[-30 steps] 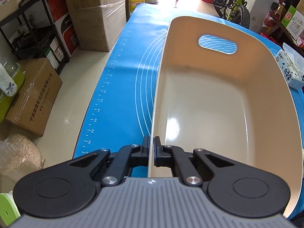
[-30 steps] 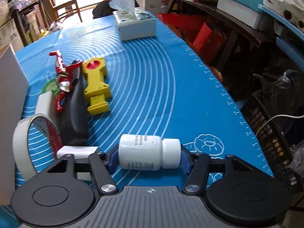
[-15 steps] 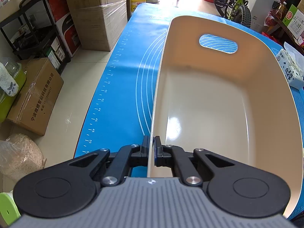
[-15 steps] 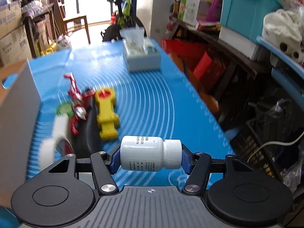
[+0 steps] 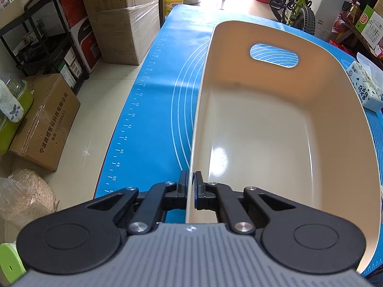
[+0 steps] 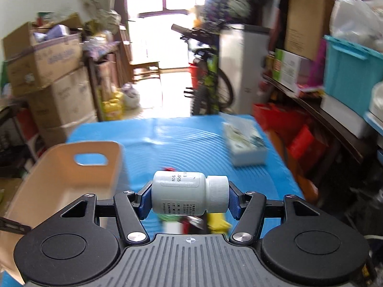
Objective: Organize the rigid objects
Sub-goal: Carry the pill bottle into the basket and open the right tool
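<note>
A beige plastic basket [image 5: 275, 129] with a handle slot stands on the blue mat [image 5: 162, 91]; nothing lies inside it. My left gripper [image 5: 190, 179] is shut on the basket's near-left rim, one finger outside the wall and one inside. In the right wrist view my right gripper [image 6: 190, 195] is shut on a white pill bottle [image 6: 189, 193], held sideways and end to end between the blue pads, high above the mat. The basket [image 6: 71, 174] shows at the lower left there. A yellow toy [image 6: 216, 220] and red pieces peek out below the bottle.
A tissue box [image 6: 244, 146] sits at the mat's far right, also seen as the tissue box [image 5: 366, 88] beside the basket. Cardboard boxes [image 5: 119, 12], a black rack and a bicycle [image 5: 296, 7] surround the table; shelves with bins line the right side.
My right gripper has risen and tilted up with the bottle, so the table objects dropped low in its view and the basket came into sight. The left gripper has kept still on the rim.
</note>
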